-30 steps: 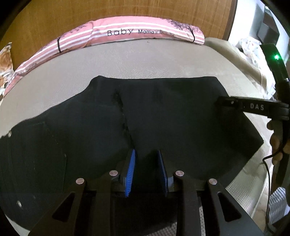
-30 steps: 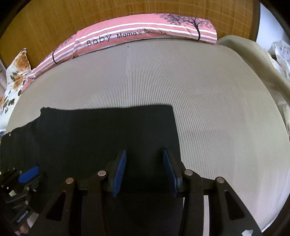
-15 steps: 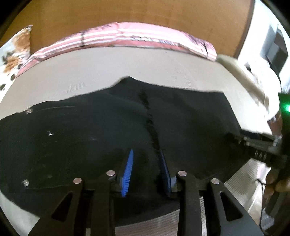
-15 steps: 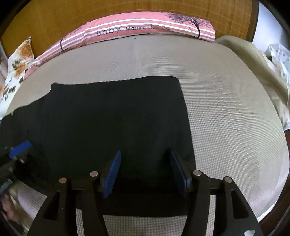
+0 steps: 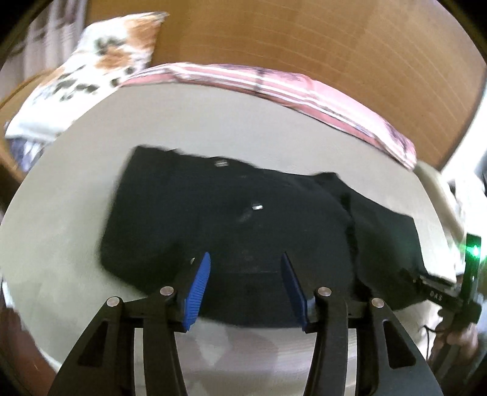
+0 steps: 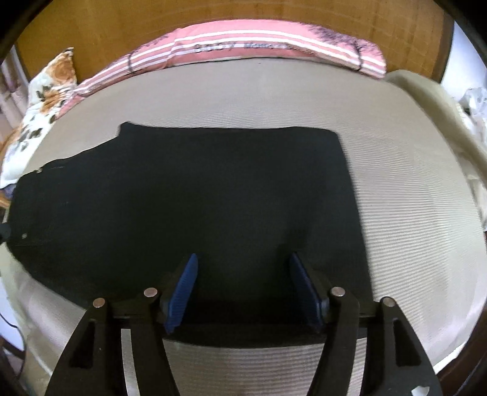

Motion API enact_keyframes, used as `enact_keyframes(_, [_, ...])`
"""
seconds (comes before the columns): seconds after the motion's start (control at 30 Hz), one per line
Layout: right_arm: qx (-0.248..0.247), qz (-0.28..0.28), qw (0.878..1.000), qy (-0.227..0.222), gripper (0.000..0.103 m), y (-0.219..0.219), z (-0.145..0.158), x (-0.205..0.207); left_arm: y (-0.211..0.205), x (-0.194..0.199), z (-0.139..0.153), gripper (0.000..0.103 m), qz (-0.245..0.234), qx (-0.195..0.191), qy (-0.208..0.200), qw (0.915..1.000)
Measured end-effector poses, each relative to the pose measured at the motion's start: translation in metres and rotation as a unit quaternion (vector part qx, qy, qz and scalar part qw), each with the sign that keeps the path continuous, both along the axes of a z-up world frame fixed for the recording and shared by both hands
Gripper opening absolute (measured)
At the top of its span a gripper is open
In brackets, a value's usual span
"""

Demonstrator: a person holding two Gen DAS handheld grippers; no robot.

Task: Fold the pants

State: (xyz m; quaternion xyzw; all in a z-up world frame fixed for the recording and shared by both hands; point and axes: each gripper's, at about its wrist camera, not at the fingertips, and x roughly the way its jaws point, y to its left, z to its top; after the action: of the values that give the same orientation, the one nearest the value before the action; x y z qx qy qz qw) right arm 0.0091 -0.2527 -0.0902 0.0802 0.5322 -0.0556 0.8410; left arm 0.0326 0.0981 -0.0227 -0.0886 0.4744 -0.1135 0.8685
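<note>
I'm in a home bedroom, it seems: a bed with 1 striped pink pillow, a floral pillow, wooden headboard.

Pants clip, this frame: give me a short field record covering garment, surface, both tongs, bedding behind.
garment: black pants, lying flat, folded lengthwise
surface: beige mattress
left tongs: jaws just opening, nothing pinched, over the pants' near edge
right tongs: jaws just opening, nothing pinched, over the pants' near edge
bedding behind: pink striped pillow; floral pillow
</note>
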Motion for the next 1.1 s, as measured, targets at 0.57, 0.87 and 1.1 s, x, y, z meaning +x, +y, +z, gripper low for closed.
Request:
enact_keyframes(0.57, [0.119, 0.139, 0.983, 0.006, 0.06, 0.085, -0.001, 0.006, 0.094, -0.01, -0.052, 0.051, 0.141, -0.162, 0.109, 0.9705])
enact_keyframes(0.87, [0.129, 0.121, 0.984, 0.008, 0.061, 0.077, -0.002, 0.008, 0.116, -0.008, -0.074, 0.051, 0.175, -0.232, 0.128, 0.9483])
enact_keyframes(1.1, [0.128, 0.118, 0.985, 0.006, 0.061, 0.076, -0.001, 0.01, 0.119, -0.005, -0.078, 0.051, 0.171, -0.251, 0.099, 0.9475])
